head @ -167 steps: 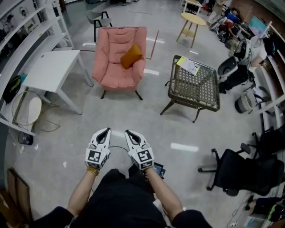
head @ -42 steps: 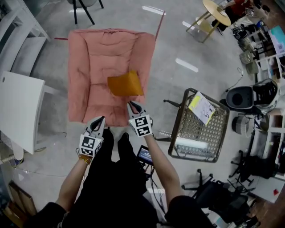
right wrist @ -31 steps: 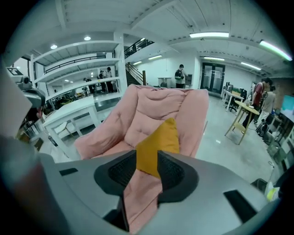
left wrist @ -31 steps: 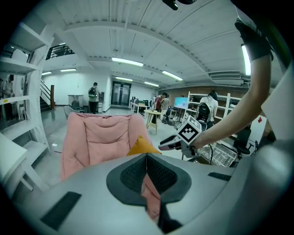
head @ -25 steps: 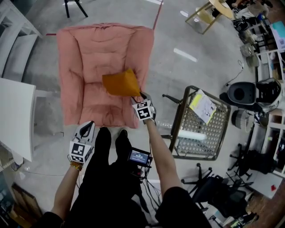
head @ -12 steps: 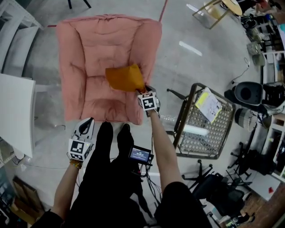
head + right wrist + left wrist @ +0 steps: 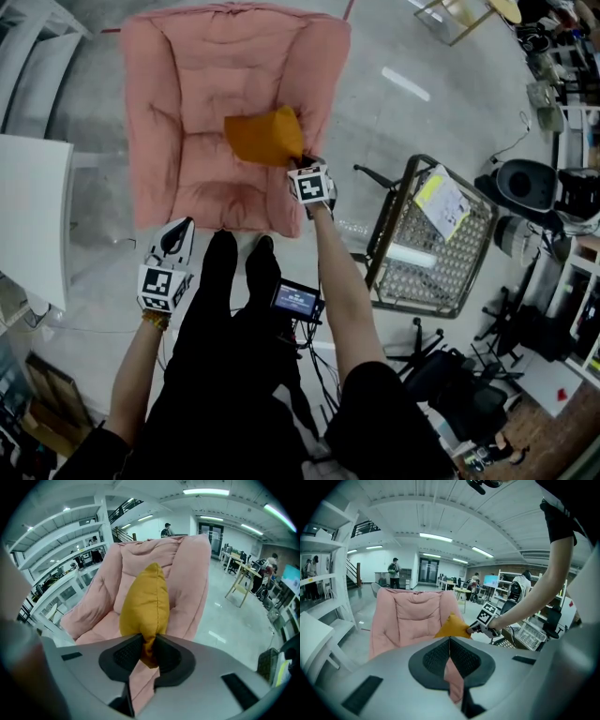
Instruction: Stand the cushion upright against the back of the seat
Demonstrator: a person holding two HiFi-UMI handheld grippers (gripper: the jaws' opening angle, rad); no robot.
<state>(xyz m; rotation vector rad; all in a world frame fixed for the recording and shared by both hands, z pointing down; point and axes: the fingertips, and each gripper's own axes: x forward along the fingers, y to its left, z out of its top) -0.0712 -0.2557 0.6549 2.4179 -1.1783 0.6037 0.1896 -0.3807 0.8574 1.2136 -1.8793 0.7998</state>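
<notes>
- Head view?
- Orange cushion (image 7: pixel 264 137) over the pink armchair (image 7: pixel 178 94) seat, right side; right gripper (image 7: pixel 302 164) at its near corner.
- Left gripper view?
- Left gripper (image 7: pixel 449 643) closed, empty (by the chair's near edge).
- Right gripper view?
- Jaws clamped on the cushion corner.

In the head view the armchair (image 7: pixel 187 112) loses the top of its back to the upper edge, and the white counter (image 7: pixel 28 216) runs off the left edge, showing only its right edge and near corner. The cushion's (image 7: pixel 145 597) lowest corner is buried between the fingers (image 7: pixel 123 656) of the right gripper (image 7: pixel 147 639), and the left gripper (image 7: pixel 449 640) blocks the seat's front from its own view. Print on the sheet (image 7: pixel 442 202) lying on the wire table (image 7: pixel 445 255) is too small to read.
</notes>
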